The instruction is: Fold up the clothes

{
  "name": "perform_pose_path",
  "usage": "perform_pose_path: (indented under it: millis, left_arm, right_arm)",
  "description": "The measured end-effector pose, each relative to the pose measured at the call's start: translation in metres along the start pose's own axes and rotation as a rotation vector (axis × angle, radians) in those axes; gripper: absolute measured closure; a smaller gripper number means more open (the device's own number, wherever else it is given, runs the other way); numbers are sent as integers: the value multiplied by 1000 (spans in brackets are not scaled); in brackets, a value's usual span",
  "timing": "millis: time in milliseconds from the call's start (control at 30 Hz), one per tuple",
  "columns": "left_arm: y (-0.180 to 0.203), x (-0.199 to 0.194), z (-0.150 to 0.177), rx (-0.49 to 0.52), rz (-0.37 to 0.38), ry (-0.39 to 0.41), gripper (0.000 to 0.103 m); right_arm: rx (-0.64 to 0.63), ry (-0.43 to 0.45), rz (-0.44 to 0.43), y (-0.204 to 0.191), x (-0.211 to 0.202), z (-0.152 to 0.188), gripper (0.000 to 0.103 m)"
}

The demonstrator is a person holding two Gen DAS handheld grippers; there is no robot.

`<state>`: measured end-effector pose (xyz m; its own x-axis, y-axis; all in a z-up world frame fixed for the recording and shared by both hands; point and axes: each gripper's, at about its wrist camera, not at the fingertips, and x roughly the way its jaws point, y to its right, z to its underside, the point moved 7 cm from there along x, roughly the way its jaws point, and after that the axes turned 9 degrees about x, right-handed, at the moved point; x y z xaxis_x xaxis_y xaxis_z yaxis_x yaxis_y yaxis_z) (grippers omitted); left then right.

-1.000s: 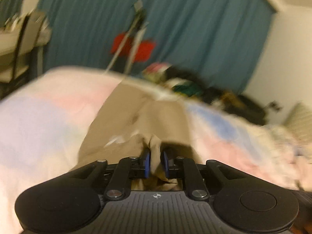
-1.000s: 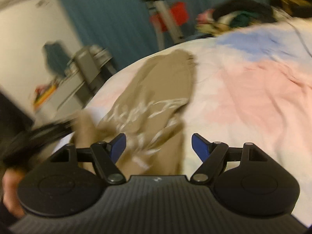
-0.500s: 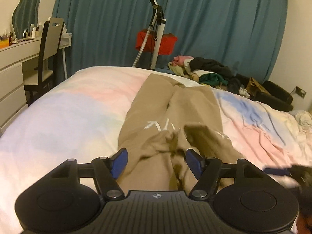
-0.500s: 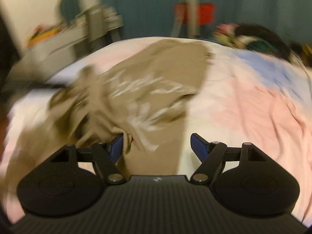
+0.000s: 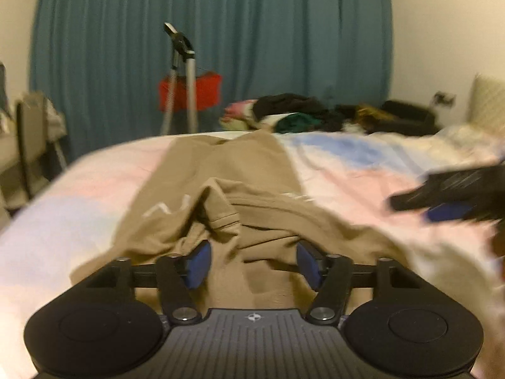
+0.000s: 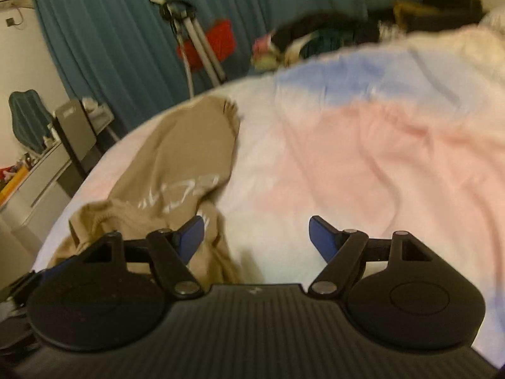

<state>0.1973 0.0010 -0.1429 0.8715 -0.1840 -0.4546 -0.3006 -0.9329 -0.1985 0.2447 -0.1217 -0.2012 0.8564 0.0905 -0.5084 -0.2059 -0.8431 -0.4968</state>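
Observation:
A tan garment with white lettering (image 5: 221,189) lies lengthwise on the bed, bunched at its near end. My left gripper (image 5: 251,263) is open and low over the bunched near end, with cloth lying between its blue pads, not pinched. The garment also shows in the right wrist view (image 6: 176,170), at the left. My right gripper (image 6: 255,237) is open and empty over the bare bedspread just right of the garment; it appears blurred at the right of the left wrist view (image 5: 454,199).
The bed has a pastel pink, blue and white bedspread (image 6: 378,145). A pile of clothes (image 5: 296,110) lies at the far edge. A tripod (image 5: 180,82) and a red box (image 5: 202,91) stand before the teal curtain. A chair and desk (image 5: 28,132) are at the left.
My left gripper opened and let go of the garment's near end, which now lies bunched on the bed. My right gripper swung right, off the garment, and stayed open.

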Motion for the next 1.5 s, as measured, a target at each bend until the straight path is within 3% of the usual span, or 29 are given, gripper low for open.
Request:
perform_pose_path:
  millis: [67,133,233,467,700,800,933,1067,1133,1233,1333,1400,1500]
  left_arm:
    - [-3,8,4,11,-48,-6,72]
    - [-7,10,4,11,-50,-9,92]
    - [-12,-7,-3,-40,-26,24,99]
    - [-18,-60,-20,-119,75,116,100]
    - [-23,-113,-37,-193,180,206,100]
    - [-25,-133,-43,-224,217,241,100]
    - [-20,-132,-45,-258,204,258,100]
    - [-16,-132,-46,-292,190,274,100]
    - [-14,-131,-47,-309,183,283,100]
    - [-11,-131,-48,-335,173,296,100]
    - [-23,-133,-47,-383,161,302,100]
    - [-31,-135,-46,-403,156,303,100]
    - [-38,-143,-46,-416,159,322,100]
  right_arm:
    - [-5,20,-22,-5,-7,-4,26]
    - [-26,31,-51,-12,-10,-5,26]
    - [-108,56,-75,-28,-11,-3,26]
    - [-300,68,-209,-76,-25,24,26]
    - [-509,136,-332,-126,-45,53,28]
    - [-524,193,-291,-130,-40,47,28]
    - [-328,214,-225,-103,-33,15,27]
    - [-85,142,-146,-66,-27,-11,24]
    - [-66,88,-78,-50,-20,-12,24]
    - [-36,-66,22,-27,-2,3,22]
    - [17,-148,6,-16,3,13,23]
    - [1,-104,20,-17,-7,7,24]
    - [-83,75,55,-24,-39,-15,24]
